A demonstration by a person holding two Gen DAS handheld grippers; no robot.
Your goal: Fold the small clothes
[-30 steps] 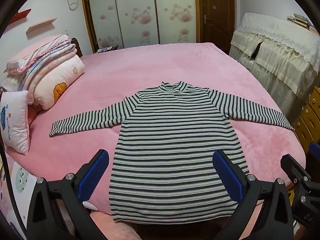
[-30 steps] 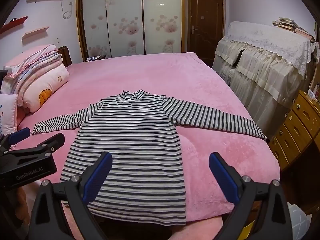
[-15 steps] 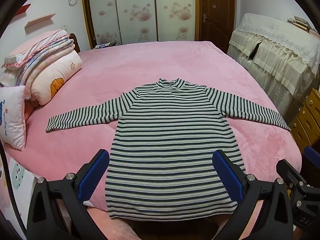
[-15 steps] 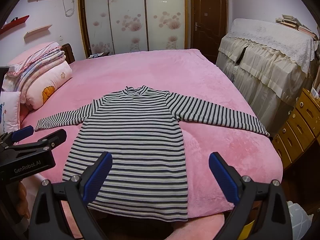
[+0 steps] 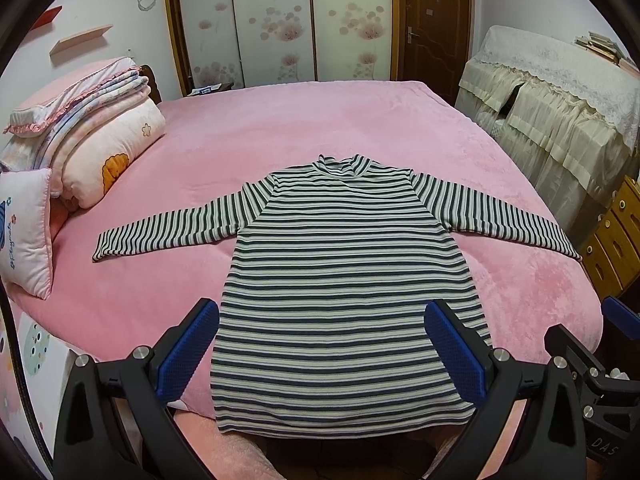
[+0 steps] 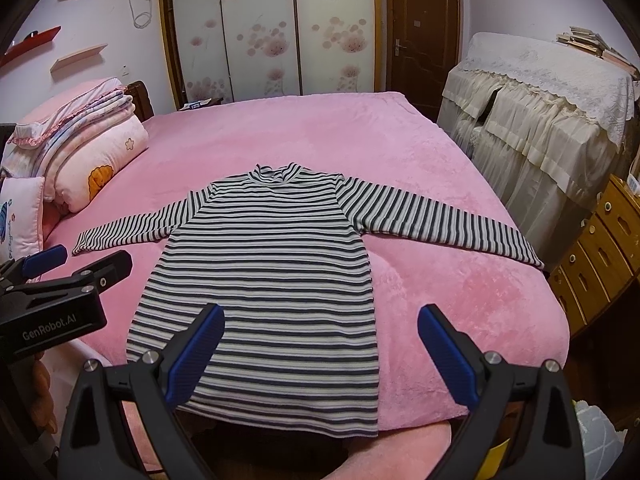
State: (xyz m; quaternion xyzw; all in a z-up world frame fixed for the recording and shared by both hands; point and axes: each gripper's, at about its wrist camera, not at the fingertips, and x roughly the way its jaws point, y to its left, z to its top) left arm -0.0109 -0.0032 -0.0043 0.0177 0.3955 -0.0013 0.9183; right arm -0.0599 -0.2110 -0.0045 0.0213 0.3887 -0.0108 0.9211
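Observation:
A striped long-sleeved turtleneck top (image 5: 344, 280) lies flat on the pink bed (image 5: 320, 128), sleeves spread to both sides, hem at the near edge. It also shows in the right wrist view (image 6: 268, 276). My left gripper (image 5: 322, 344) is open and empty, held above the hem. My right gripper (image 6: 320, 348) is open and empty, above the hem's right part. The left gripper shows at the left of the right wrist view (image 6: 60, 268). The right gripper's fingers show at the right edge of the left wrist view (image 5: 592, 352).
Folded quilts (image 5: 96, 148) and a small pillow (image 5: 28, 232) are stacked at the bed's left. A lace-covered cabinet (image 5: 560, 92) and a wooden drawer chest (image 5: 616, 236) stand to the right. Wardrobe doors (image 5: 276, 24) are at the back.
Both grippers have drifted slightly back and up, so the top sits a little lower in both views. The top has not moved. Both grippers stay open.

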